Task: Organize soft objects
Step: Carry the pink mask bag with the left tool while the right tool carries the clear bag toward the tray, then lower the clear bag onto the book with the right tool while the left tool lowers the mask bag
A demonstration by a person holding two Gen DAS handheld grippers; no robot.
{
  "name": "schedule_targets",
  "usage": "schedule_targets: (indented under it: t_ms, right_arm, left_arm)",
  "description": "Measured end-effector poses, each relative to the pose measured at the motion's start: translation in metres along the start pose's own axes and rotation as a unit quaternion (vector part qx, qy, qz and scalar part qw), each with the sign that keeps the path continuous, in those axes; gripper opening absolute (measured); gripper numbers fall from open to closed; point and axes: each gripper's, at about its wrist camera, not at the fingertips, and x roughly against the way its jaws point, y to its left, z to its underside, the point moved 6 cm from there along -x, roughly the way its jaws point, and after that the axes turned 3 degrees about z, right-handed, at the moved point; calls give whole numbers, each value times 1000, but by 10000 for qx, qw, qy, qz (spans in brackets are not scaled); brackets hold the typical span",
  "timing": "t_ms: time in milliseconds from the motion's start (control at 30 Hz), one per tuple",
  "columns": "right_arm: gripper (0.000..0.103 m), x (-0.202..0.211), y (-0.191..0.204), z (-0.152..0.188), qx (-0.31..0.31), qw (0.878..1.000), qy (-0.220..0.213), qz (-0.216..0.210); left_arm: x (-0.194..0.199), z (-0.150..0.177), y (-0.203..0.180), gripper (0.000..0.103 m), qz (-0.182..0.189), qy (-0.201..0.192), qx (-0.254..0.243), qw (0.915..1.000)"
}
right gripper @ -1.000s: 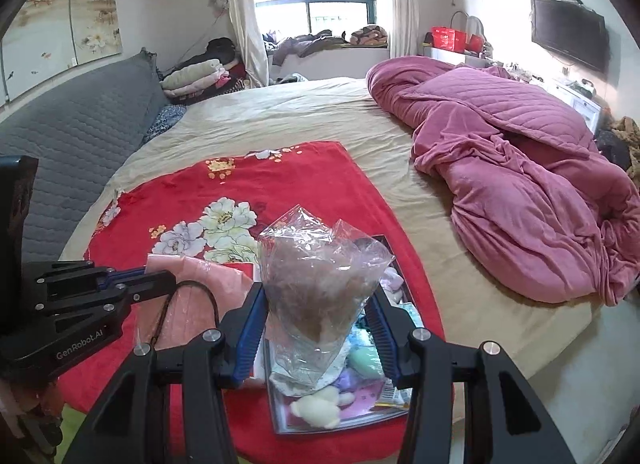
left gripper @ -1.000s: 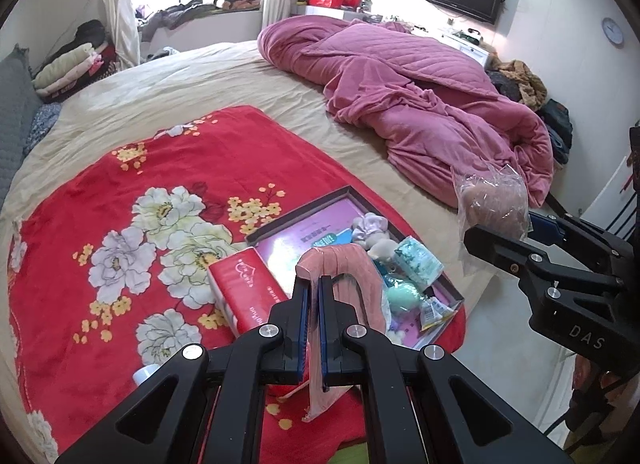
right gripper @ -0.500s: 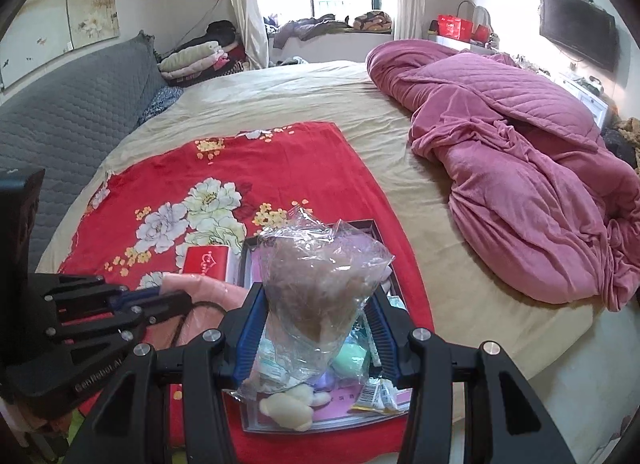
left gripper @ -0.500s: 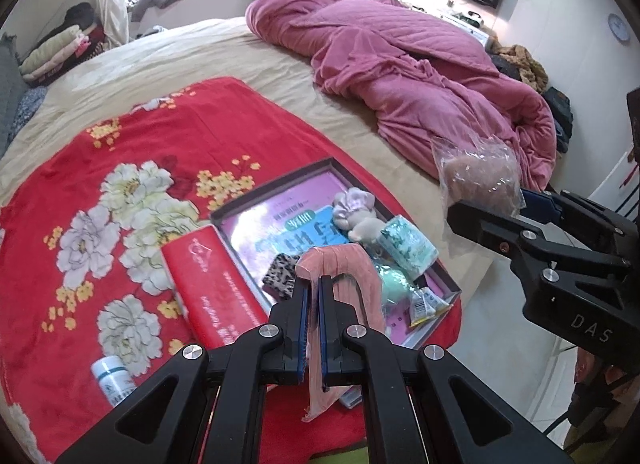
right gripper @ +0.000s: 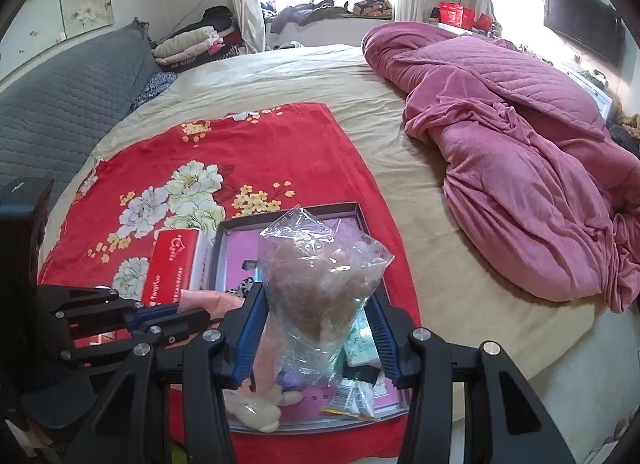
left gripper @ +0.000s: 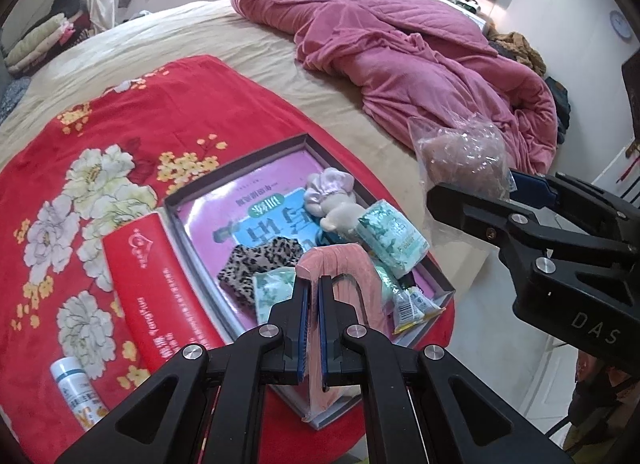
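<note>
My left gripper is shut on a folded pink cloth that drapes over its fingertips, hanging above the near end of a shallow grey tray. The tray lies on a red flowered blanket and holds a leopard-print piece, a lilac scrunchie, a cream plush and green tissue packs. My right gripper is shut on a clear plastic bag with brown fluffy stuff, held above the same tray. That bag also shows right of the tray in the left wrist view.
A red tissue box lies left of the tray, and a small white bottle near the blanket's front edge. A heaped pink quilt covers the bed's far right. A grey headboard stands at the left; the bed's edge drops just past the tray.
Both grippers have sunk toward the tray, which looks larger and closer. The pink cloth and the plastic bag stay gripped as before.
</note>
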Motion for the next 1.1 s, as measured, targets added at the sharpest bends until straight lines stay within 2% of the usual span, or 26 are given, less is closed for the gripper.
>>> schedule_targets:
  t_ms: [467,800,1100]
  right_arm:
    - [50,-60,6,6,309,9981,487,-198]
    - [50,-93,6,12,339,9960,796,-210]
    - [50,-117,1,16,236,9942,1011,-280]
  left_arm:
    - [-39,13,9,4,-54,294,69,9995]
    - [-48,15,15,4,-210,329,-6,9992]
    - [-55,16,14,4,-202,370,-45,9991]
